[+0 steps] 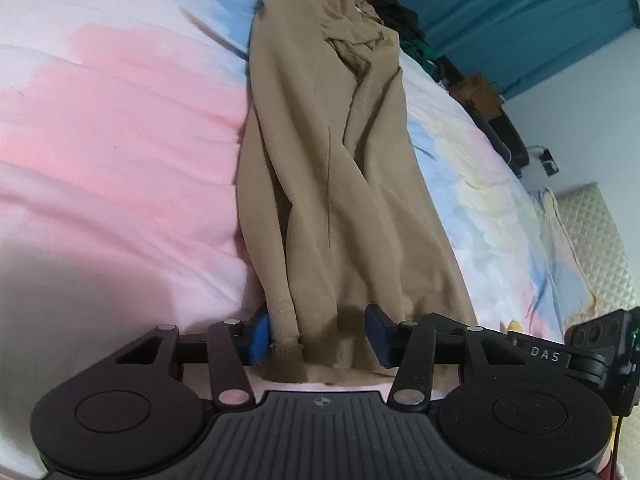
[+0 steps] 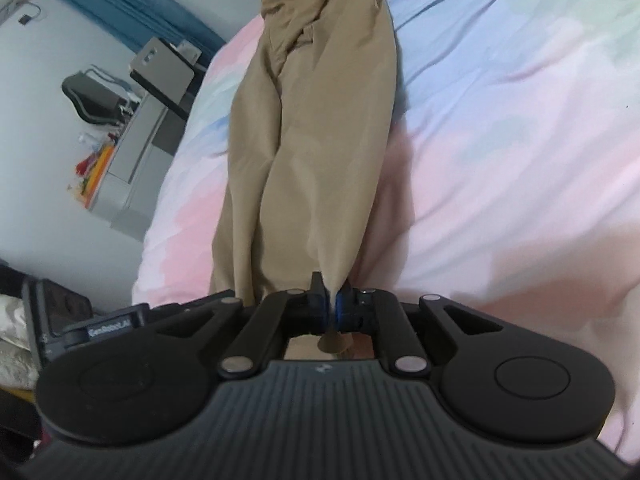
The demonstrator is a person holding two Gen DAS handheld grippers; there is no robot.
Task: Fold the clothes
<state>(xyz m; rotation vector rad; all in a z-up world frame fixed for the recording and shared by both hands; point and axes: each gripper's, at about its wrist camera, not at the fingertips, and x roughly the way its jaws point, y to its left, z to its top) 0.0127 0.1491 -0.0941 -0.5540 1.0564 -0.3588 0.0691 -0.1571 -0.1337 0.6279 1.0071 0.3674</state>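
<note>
A tan knit garment [image 1: 344, 160] lies stretched lengthwise along the bed, folded narrow, its ribbed cuff and hem at the near end. My left gripper [image 1: 320, 338] is open, its blue pads on either side of the cuff and hem, with fabric lying between them. In the right wrist view the same garment [image 2: 316, 120] runs away from me. My right gripper [image 2: 331, 306] is shut on the garment's near edge, and the fabric rises into a pinched peak between the pads.
The bed has a pink, blue and white quilt [image 1: 120, 120]. A pile of dark and coloured clothes [image 1: 396, 12] lies at its far end by a teal curtain [image 1: 520, 12]. A grey desk and chair [image 2: 132, 92] stand beside the bed. The right gripper's body [image 1: 600, 340] shows beside my left one.
</note>
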